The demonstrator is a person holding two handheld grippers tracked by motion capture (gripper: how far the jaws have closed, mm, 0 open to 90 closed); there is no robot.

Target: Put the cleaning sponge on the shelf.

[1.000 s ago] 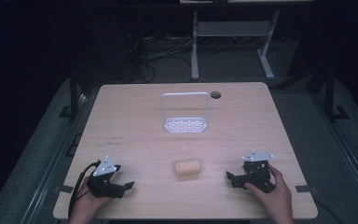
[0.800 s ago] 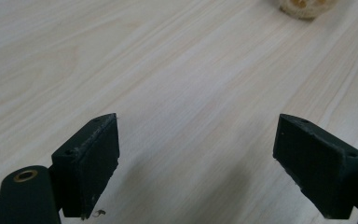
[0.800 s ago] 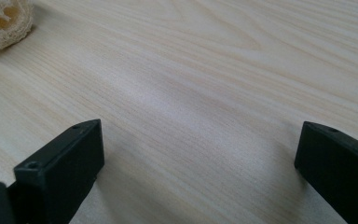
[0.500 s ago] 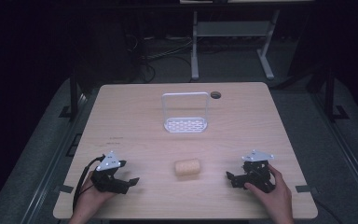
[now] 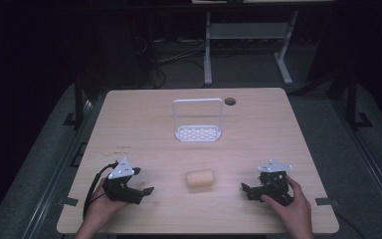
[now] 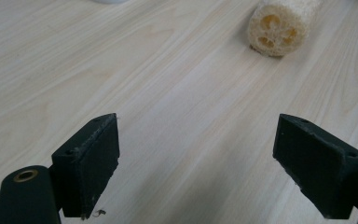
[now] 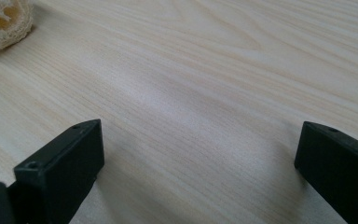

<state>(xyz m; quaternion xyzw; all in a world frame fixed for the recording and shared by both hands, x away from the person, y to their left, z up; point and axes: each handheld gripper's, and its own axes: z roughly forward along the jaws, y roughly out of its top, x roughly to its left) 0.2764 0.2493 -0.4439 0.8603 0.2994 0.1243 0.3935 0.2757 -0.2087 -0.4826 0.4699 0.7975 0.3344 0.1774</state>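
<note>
Loofah piece, pale beige, short cylinder, porous cut ends, lies on its side on the light wood surface, between both grippers, well short of the white wire rack at the far middle. Left hand-held gripper low over the surface, jaws wide apart, holding nothing, aimed toward the loofah. Right hand-held gripper also wide open, empty, loofah off to its upper left. Step looks like approach, pre-grasp. Next move: probably advance left gripper until jaws straddle the cylinder, then close gently, since it's soft.
</note>
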